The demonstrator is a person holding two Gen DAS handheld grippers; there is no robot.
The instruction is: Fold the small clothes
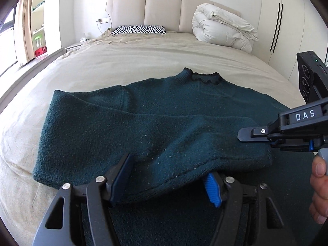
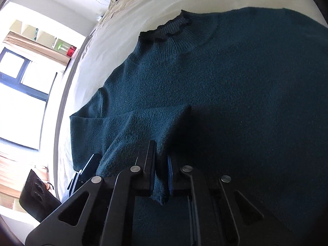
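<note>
A dark green knit sweater [image 1: 143, 123] with a frilled collar [image 1: 207, 78] lies flat on the bed, one sleeve folded across its body. My left gripper [image 1: 167, 181] is open at the near hem of that folded part. The cloth edge drapes over its right blue pad [image 1: 213, 188], and the left pad [image 1: 121, 176] stands clear beside it. My right gripper [image 1: 246, 135] comes in from the right, low over the sweater. In the right wrist view the right gripper [image 2: 161, 170] is shut on a pinched ridge of the sweater [image 2: 225, 82].
The bed [image 1: 102, 65] has a beige sheet, with a zebra pillow [image 1: 139, 29] and a folded white duvet [image 1: 223, 26] by the headboard. A wardrobe [image 1: 287, 20] stands at the right, a window and shelves [image 2: 30, 71] at the left. A person's hand [image 1: 319, 184] holds the right gripper.
</note>
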